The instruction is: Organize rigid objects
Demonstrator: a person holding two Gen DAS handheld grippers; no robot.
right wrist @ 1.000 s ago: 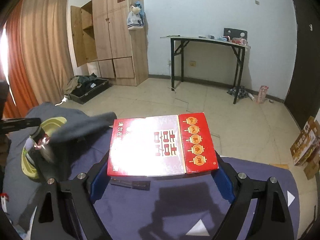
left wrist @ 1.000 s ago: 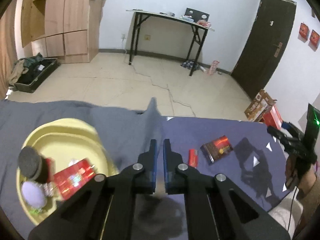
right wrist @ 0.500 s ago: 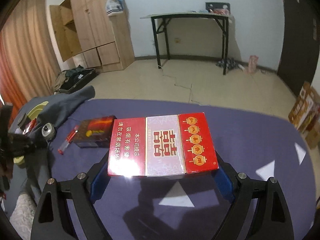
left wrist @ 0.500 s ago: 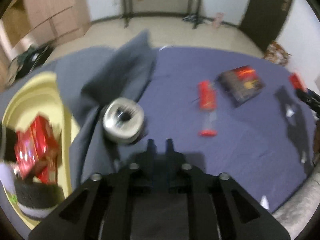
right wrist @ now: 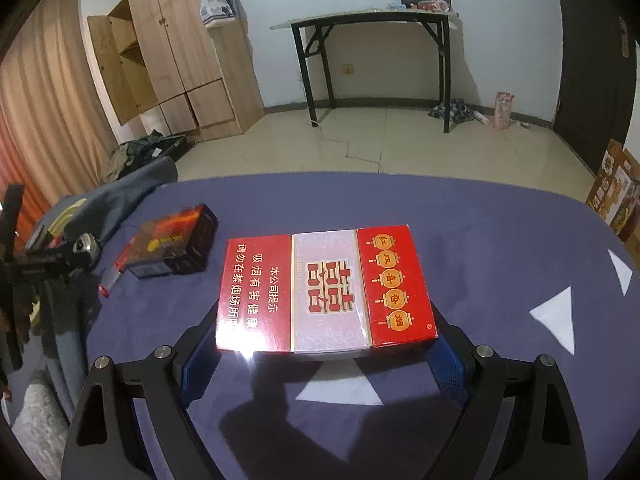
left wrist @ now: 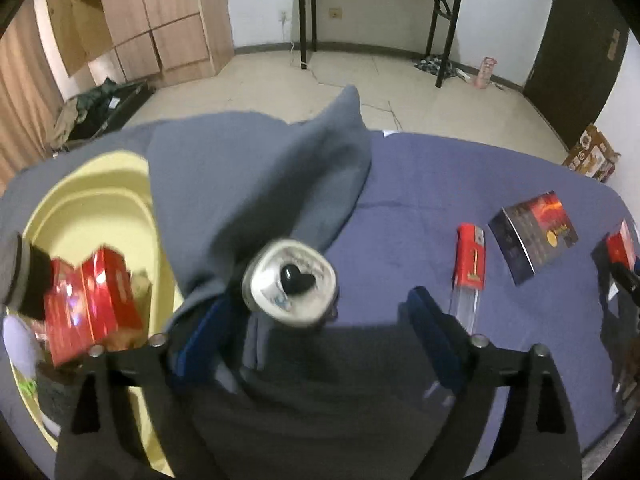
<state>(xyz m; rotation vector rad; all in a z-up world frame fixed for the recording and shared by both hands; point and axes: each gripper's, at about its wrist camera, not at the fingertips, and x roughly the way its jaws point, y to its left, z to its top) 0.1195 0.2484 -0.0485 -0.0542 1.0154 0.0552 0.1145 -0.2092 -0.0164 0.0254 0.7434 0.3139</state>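
The dented can stands on the tabletop against a fold of grey cloth, so the left tool, jaws opening wide around it untouched, could snag fabric or tip it. The right tool clamps the red carton by its ends, low over the tabletop.

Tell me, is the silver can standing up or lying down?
Lying down. The silver can rests on its side against the grey cloth, its round end with the dark opening facing the left wrist camera.

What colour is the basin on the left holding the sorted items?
Pale yellow basin, seen best in the left wrist view.
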